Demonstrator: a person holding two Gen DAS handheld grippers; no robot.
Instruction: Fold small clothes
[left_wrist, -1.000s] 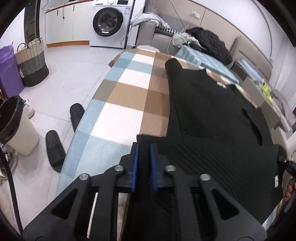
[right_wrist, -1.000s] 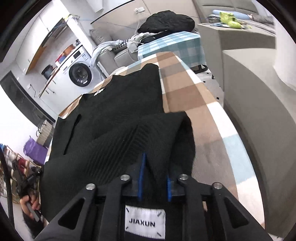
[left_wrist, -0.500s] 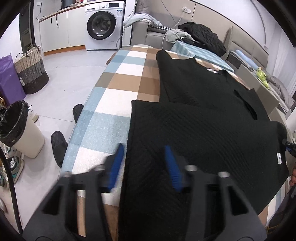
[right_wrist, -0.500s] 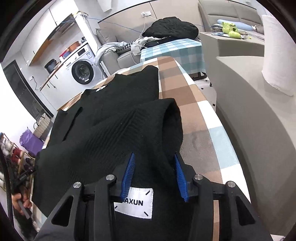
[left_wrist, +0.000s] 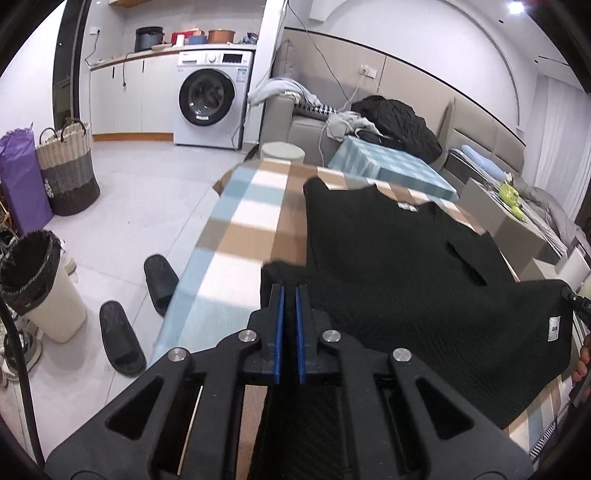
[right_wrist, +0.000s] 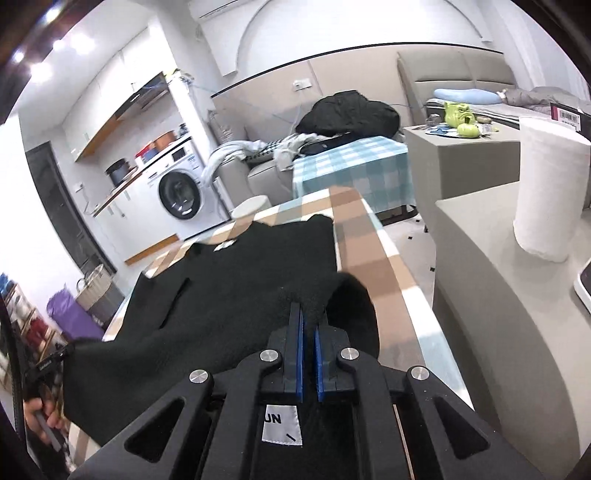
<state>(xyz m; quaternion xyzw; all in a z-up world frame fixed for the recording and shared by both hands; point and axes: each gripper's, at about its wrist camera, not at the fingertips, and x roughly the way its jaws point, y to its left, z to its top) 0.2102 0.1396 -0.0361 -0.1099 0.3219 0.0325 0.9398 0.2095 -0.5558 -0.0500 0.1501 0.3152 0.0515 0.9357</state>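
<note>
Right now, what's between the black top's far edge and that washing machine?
In the left wrist view: bare checked cloth past the black top, then open floor up to the washing machine.

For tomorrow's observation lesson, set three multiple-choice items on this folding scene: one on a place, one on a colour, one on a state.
1. Where does the far part of the black garment lie?
A. on the checked table cover
B. in the woven basket
C. on the floor

2. What colour are the pads on the gripper fingers?
A. red
B. blue
C. green

3. How does the right gripper stand?
A. wide open above the cloth
B. shut on nothing
C. shut on the garment

Answers: 1 A, its collar end is spread flat on the checks. 2 B, blue strips line both fingers. 3 C, black cloth is bunched between the near-closed pads.
</note>
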